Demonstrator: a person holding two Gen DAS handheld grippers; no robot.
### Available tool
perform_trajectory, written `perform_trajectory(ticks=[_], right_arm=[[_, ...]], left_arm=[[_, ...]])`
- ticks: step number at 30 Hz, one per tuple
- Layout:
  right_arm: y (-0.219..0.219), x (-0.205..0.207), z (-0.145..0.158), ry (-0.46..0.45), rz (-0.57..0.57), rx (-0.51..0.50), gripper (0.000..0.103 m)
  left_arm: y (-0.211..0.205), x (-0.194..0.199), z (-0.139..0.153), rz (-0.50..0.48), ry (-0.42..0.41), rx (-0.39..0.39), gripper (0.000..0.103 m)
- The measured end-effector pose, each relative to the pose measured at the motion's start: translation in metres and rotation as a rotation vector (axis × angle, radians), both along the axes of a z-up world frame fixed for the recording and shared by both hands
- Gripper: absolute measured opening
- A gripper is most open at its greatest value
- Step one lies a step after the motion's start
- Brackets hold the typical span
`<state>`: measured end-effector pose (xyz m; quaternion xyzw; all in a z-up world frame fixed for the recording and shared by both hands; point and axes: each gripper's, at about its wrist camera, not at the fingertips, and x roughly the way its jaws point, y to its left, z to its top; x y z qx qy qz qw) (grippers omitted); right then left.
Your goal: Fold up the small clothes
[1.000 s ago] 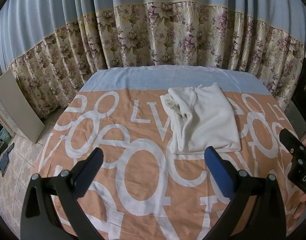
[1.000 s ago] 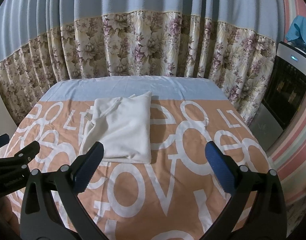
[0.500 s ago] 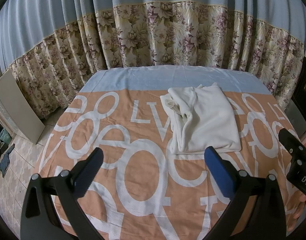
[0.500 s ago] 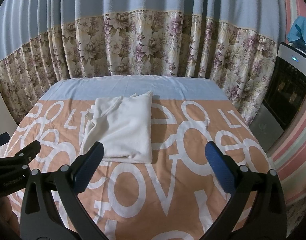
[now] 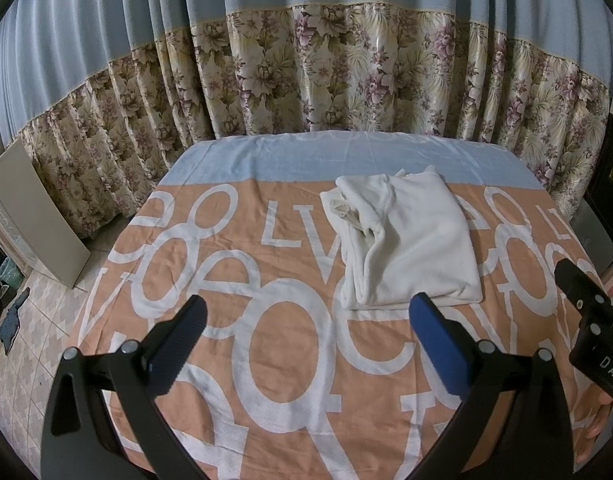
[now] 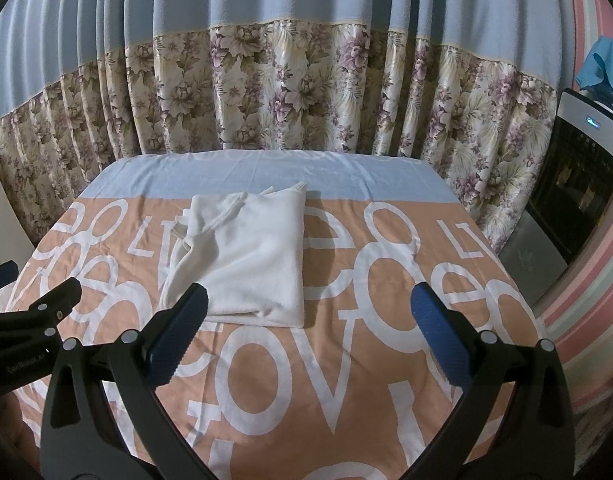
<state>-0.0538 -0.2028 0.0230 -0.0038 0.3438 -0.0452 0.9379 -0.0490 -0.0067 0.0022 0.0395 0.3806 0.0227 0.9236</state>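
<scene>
A white garment lies folded into a rough rectangle on the orange and white lettered table cover, right of centre in the left wrist view. It lies left of centre in the right wrist view. My left gripper is open and empty, held above the cover just short of the garment's near edge. My right gripper is open and empty, also just short of the near edge. Each gripper shows at the side of the other's view.
A blue and floral curtain hangs behind the table. A beige panel leans at the left over a tiled floor. A dark appliance stands at the right beside a striped wall.
</scene>
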Motion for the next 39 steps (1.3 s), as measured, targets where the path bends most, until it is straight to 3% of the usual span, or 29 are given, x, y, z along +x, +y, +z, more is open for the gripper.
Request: perform_trajectory(ticks=[39], right_arm=[[-0.003,0.005,-0.008,0.008,0.012,-0.02,0.1]], left_arm=[[-0.006,0.002,0.01,-0.042,-0.029,0.019,0.101]])
